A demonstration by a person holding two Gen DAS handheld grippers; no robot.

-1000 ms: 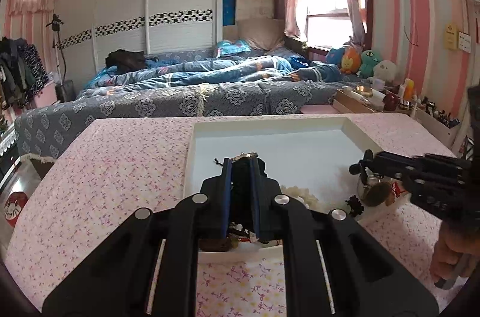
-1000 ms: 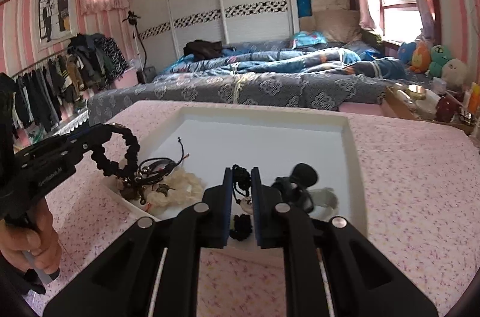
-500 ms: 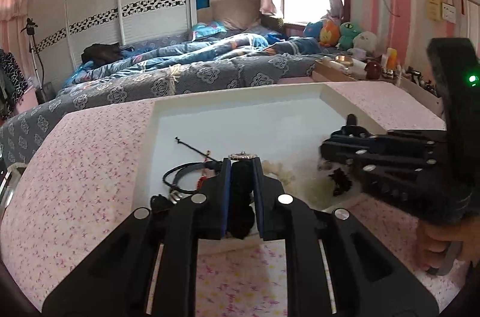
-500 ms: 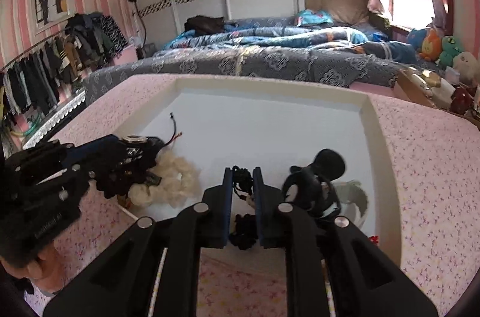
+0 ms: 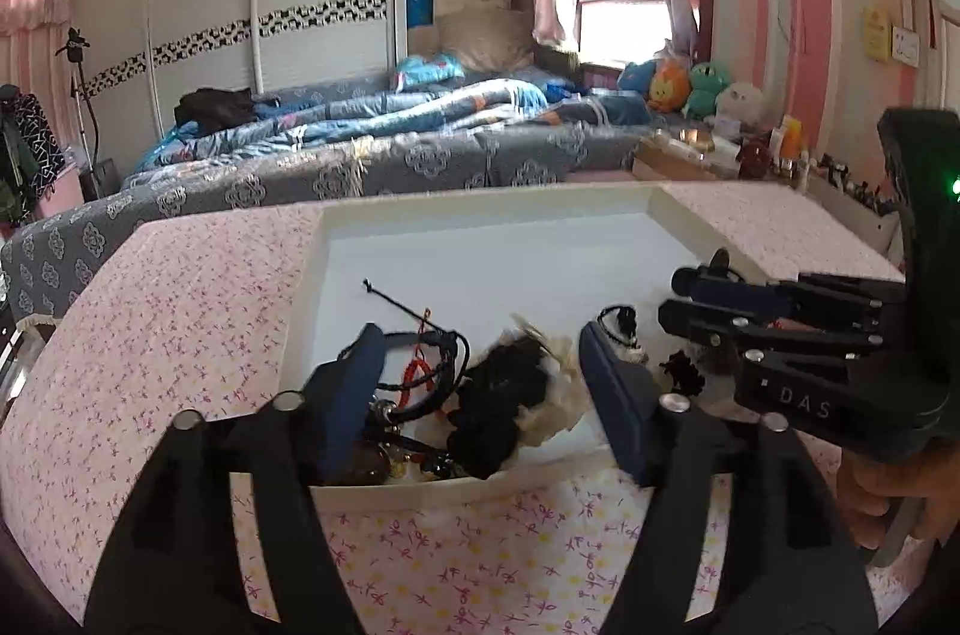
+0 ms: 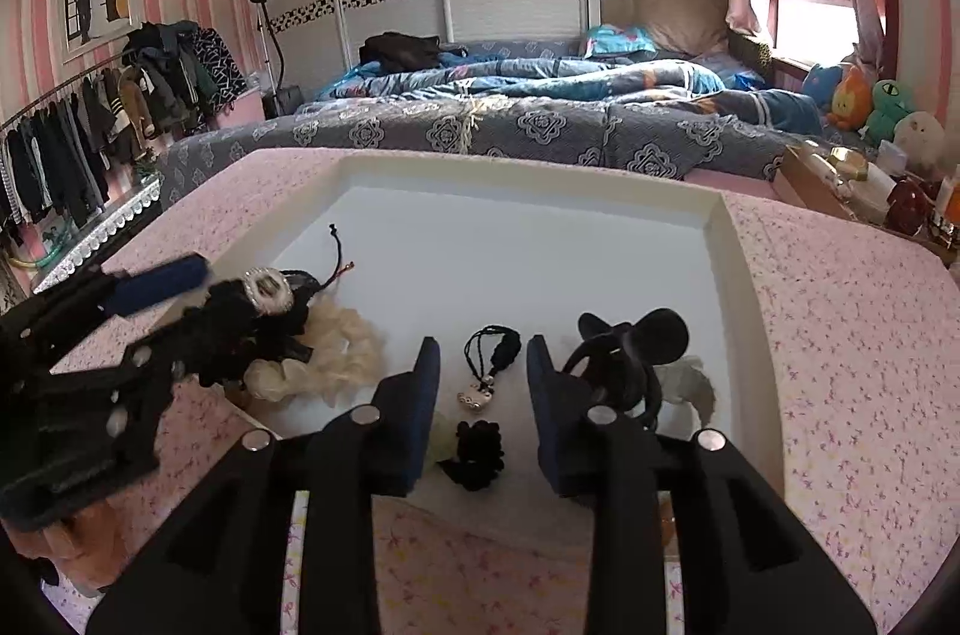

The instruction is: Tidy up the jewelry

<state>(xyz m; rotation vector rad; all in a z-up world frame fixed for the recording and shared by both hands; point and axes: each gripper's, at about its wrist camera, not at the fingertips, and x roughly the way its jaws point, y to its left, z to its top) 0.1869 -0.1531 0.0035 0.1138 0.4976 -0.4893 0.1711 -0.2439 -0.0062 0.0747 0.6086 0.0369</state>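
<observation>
1. Your left gripper [image 5: 480, 365] has just spread its jaws wide; the black beaded bracelet [image 5: 504, 395] lies loose between them in the tray's near corner.
2. Your right gripper [image 6: 480, 383] has just been parting; the black cord necklace [image 6: 489, 359] sits untouched between its jaws.
3. Beyond, the white tray [image 6: 741, 239] floor lies bare.

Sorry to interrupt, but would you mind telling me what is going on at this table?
A person is sorting jewelry into a white tray with two handheld grippers. The left gripper has just been opening over a black scrunchie among bracelets. The right gripper has also just been opening, with a black cord necklace lying loose between its fingers.
</observation>
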